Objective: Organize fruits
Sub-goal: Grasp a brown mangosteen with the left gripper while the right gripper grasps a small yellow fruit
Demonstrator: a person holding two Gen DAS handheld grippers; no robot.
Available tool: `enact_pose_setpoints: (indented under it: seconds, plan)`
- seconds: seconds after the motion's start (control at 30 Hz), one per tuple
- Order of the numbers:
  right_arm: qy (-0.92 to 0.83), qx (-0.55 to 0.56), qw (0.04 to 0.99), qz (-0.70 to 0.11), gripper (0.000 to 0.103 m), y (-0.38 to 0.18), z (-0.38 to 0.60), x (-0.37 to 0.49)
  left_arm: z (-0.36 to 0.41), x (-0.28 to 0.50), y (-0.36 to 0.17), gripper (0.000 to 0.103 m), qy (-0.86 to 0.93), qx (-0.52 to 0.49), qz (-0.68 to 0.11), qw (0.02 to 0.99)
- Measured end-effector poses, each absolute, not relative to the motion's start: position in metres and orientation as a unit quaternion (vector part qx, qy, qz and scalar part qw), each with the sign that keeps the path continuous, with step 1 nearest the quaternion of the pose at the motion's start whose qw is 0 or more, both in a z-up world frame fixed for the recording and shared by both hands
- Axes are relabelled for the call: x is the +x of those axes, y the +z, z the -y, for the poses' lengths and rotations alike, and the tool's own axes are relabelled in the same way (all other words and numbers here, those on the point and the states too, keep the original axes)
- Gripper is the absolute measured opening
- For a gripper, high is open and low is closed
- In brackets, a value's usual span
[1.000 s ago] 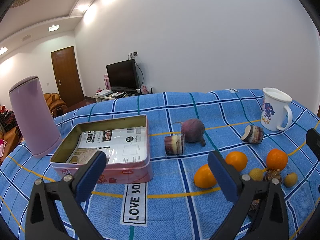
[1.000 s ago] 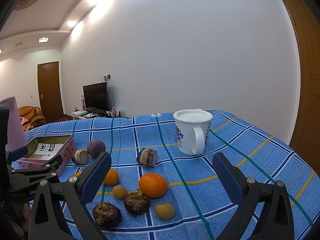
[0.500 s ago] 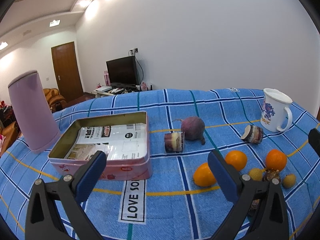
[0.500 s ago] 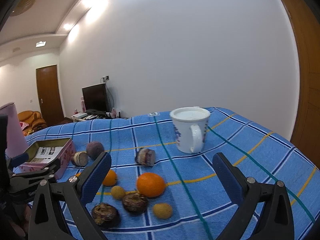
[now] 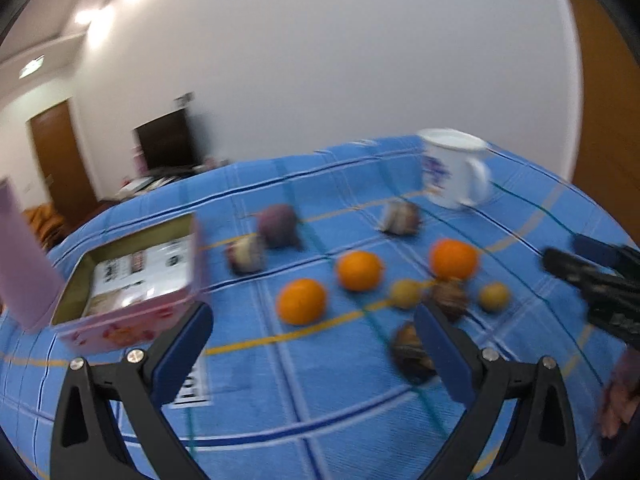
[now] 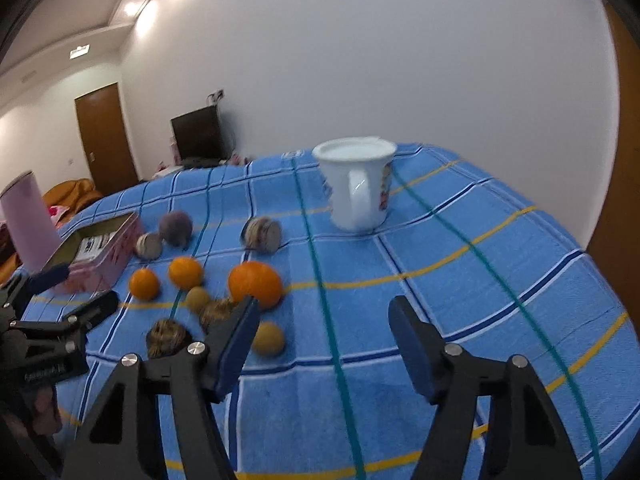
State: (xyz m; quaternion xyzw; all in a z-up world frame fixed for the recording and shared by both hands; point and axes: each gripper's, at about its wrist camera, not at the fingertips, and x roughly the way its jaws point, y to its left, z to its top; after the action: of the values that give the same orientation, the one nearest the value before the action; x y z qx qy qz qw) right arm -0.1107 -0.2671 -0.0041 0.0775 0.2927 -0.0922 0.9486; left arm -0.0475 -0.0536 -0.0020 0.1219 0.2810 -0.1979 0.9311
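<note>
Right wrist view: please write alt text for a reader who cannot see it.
The right claw, open and empty, has just been closing above a blue checked tablecloth. Three oranges, small fruits and a white mug lie ahead; a pink tin stands at left.

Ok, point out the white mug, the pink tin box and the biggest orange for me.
white mug (image 6: 357,190): right wrist view, on its handle side wall.
pink tin box (image 5: 132,326): left wrist view, on its pink front wall.
biggest orange (image 6: 256,283): right wrist view, on the middle of its peel.
</note>
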Motion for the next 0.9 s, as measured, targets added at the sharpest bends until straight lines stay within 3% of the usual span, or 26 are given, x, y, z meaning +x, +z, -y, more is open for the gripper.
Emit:
enact_pose_setpoints:
  seconds: [0.1, 0.33, 0.47, 0.57, 0.63, 0.7, 0.77, 0.9]
  plan:
    - [-0.083, 0.091, 0.946, -0.299, 0.068, -0.007, 0.271, -0.108, 0.071, -0.051, -0.003, 0.100, -0.223, 0.138, -0.296, 0.919]
    - [-0.052, 0.129, 0.933, -0.333, 0.068, -0.016, 0.281, -0.101, 0.095, -0.031, -0.023, 0.077, -0.243, 0.125, -0.383, 0.882]
    - [-0.036, 0.119, 0.926, -0.355, 0.068, -0.020, 0.274, -0.092, 0.101, -0.030, -0.028, 0.072, -0.252, 0.123, -0.396, 0.874]
    - [-0.021, 0.096, 0.923, -0.373, 0.068, -0.023, 0.265, -0.083, 0.106, -0.030, -0.036, 0.059, -0.255, 0.138, -0.409, 0.865]
    - [-0.007, 0.090, 0.919, -0.383, 0.068, -0.024, 0.261, -0.075, 0.102, -0.027, -0.041, 0.059, -0.261, 0.120, -0.422, 0.860]
    - [-0.004, 0.086, 0.917, -0.390, 0.063, -0.026, 0.259, -0.068, 0.097, -0.025, -0.040, 0.059, -0.262, 0.111, -0.426, 0.859]
    - [0.002, 0.086, 0.910, -0.405, 0.051, -0.031, 0.258, -0.060, 0.095, -0.022, -0.039, 0.057, -0.257, 0.105, -0.427, 0.861]
    - [0.020, 0.082, 0.896, -0.435, 0.049, -0.041, 0.252, -0.047, 0.096, -0.023, -0.039, 0.046, -0.250, 0.103, -0.421, 0.866]
